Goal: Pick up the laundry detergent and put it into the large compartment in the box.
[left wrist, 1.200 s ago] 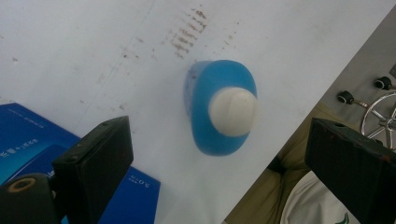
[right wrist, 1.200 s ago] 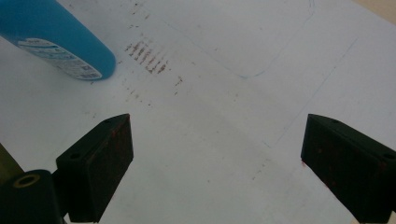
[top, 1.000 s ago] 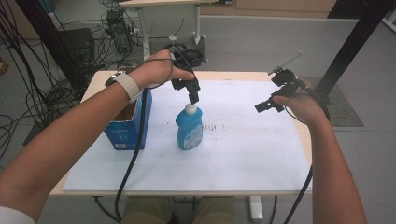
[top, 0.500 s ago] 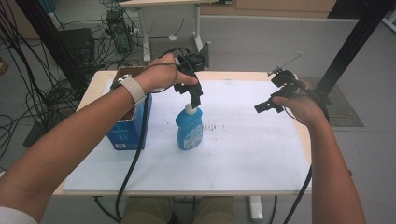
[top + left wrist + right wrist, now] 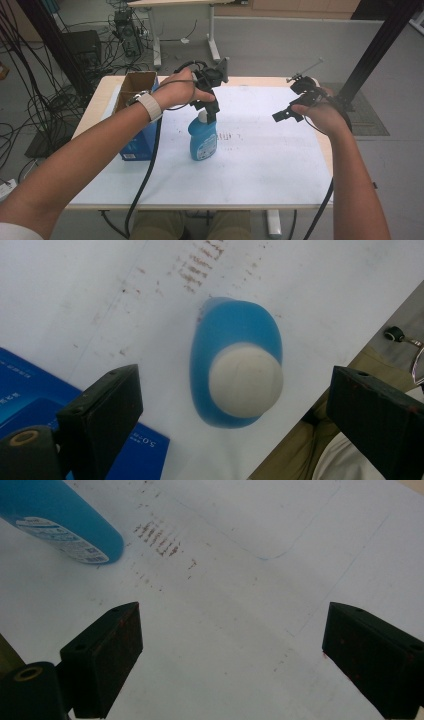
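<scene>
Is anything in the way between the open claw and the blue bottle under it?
Nothing visible. The left hand-held gripper hangs open right above the blue plastic bottle's white cap, with only air between. The blue cardboard box stands off to the side.

- A blue cardboard box (image 5: 135, 132), flaps open, is standing on the table (image 5: 260, 185) at 9 o'clock.
- A white sheet (image 5: 270, 150) bearing reddish-brown marks (image 5: 160, 540) is covering the tabletop.
- Cables (image 5: 45, 100) are lying on the floor at 10 o'clock.
</scene>
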`<act>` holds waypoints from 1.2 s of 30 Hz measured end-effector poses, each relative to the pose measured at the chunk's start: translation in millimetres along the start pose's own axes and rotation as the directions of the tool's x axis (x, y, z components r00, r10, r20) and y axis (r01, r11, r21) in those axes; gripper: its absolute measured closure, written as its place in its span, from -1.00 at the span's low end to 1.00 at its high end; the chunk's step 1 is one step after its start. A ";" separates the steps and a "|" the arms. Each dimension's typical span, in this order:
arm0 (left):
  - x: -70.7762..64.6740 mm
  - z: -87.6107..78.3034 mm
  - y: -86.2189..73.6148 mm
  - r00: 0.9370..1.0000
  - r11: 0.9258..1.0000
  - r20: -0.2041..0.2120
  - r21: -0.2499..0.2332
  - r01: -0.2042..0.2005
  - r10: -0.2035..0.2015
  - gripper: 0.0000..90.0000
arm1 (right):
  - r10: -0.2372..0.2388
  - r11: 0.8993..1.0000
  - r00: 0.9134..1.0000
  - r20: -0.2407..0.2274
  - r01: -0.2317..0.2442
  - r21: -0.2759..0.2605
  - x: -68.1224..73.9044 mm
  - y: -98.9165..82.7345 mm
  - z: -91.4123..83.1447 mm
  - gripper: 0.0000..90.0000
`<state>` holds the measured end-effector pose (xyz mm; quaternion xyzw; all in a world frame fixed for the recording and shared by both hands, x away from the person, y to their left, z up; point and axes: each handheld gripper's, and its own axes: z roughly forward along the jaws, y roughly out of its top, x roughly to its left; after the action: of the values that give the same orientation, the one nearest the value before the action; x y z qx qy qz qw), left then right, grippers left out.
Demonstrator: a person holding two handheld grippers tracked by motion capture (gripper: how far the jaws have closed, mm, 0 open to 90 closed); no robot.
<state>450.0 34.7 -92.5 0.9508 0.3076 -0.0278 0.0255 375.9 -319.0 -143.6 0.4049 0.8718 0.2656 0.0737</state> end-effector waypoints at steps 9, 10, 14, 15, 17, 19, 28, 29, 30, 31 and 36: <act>-5.9 11.3 1.3 1.000 1.000 -0.015 0.004 0.008 -0.007 -0.81 | 0.009 1.000 1.000 0.000 -0.009 -0.001 -1.2 -2.0 0.0 -0.80; -5.9 12.5 1.4 1.000 1.000 -0.013 0.005 0.007 -0.007 -0.81 | 0.009 1.000 1.000 0.000 -0.009 -0.001 -1.2 -2.0 0.0 -0.80; -7.0 16.3 1.4 1.000 1.000 -0.012 0.006 0.011 -0.011 -0.81 | 0.008 1.000 1.000 0.002 -0.008 0.000 -0.9 -1.9 0.3 -0.80; -6.9 17.0 1.3 1.000 1.000 -0.010 0.005 0.011 -0.011 -0.81 | 0.008 1.000 1.000 0.002 -0.008 0.000 -0.9 -1.9 0.3 -0.80; -6.4 17.4 1.0 1.000 1.000 -0.009 0.004 0.012 -0.012 -0.80 | 0.007 1.000 1.000 0.001 -0.007 0.000 -0.7 -1.6 0.3 -0.80; -6.0 17.7 0.6 1.000 1.000 -0.008 0.004 0.014 -0.014 -0.80 | 0.010 1.000 1.000 0.002 -0.010 0.002 -0.6 -1.3 0.1 -0.80; -6.2 20.1 0.3 1.000 1.000 -0.010 0.002 0.015 -0.015 -0.79 | 0.011 1.000 1.000 0.001 -0.011 0.002 -1.5 -2.2 1.2 -0.80; -6.3 20.2 0.4 1.000 1.000 -0.010 0.001 0.014 -0.014 -0.79 | 0.011 1.000 1.000 0.001 -0.011 0.002 -1.5 -2.2 1.2 -0.80; -6.4 20.1 0.7 1.000 1.000 -0.010 0.002 0.013 -0.013 -0.79 | 0.011 1.000 1.000 0.001 -0.011 0.002 -1.4 -2.1 1.2 -0.80; -6.4 20.2 0.7 1.000 1.000 -0.010 0.001 0.015 -0.015 -0.79 | 0.011 1.000 1.000 0.001 -0.011 0.002 -1.5 -2.1 1.2 -0.80; -5.7 20.9 0.4 1.000 1.000 -0.014 0.000 0.017 -0.017 -0.79 | 0.011 1.000 1.000 0.001 -0.011 0.002 -1.6 -1.8 0.9 -0.80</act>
<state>444.8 29.6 -113.0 0.9483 0.3159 -0.0216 0.0230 376.1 -320.8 -145.5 0.4099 0.8698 0.2649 0.0724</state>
